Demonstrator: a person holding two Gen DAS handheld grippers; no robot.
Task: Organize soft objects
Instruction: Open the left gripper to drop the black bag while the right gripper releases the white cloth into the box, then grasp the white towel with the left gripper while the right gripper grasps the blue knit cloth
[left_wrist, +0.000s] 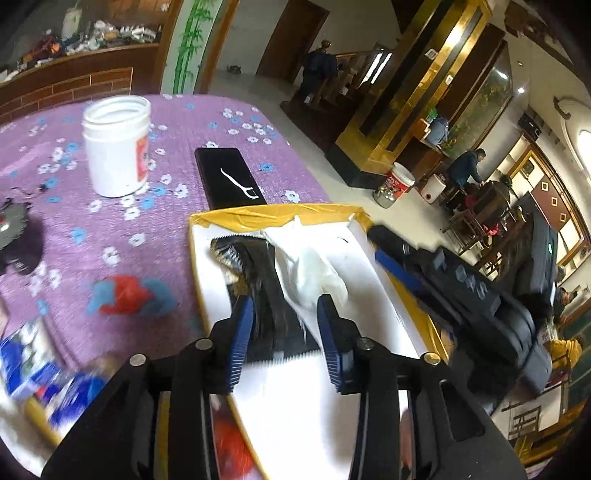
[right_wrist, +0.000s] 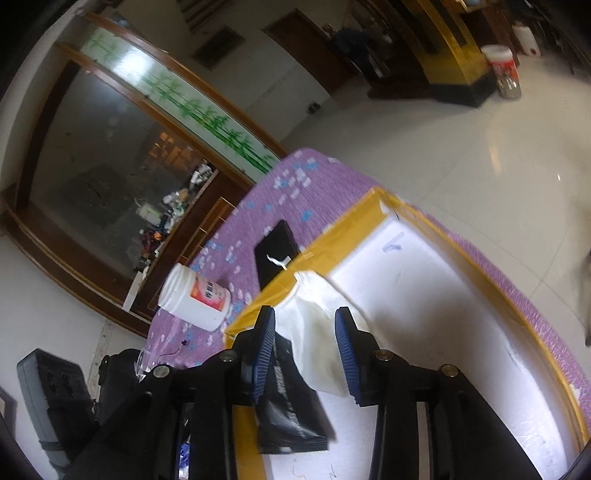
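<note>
A white foam box with a yellow taped rim (left_wrist: 258, 216) (right_wrist: 369, 210) stands on the purple flowered tablecloth. Inside it lie a crumpled white soft cloth (left_wrist: 310, 269) (right_wrist: 317, 332) and a black sachet (left_wrist: 273, 295) (right_wrist: 291, 413). My left gripper (left_wrist: 285, 298) hangs open over the box, with the sachet and the cloth's lower end below its gap. My right gripper (right_wrist: 304, 309) is open too; the white cloth lies between its blue pads, not pinched. In the left wrist view the right gripper (left_wrist: 384, 251) reaches in over the box's right wall.
An open white jar (left_wrist: 114, 147) (right_wrist: 195, 299) and a flat black case with a floss pick (left_wrist: 229, 177) stand beyond the box. A red and blue cloth (left_wrist: 129, 291) and blue-white packs (left_wrist: 29, 362) lie to the left. The table edge runs right of the box.
</note>
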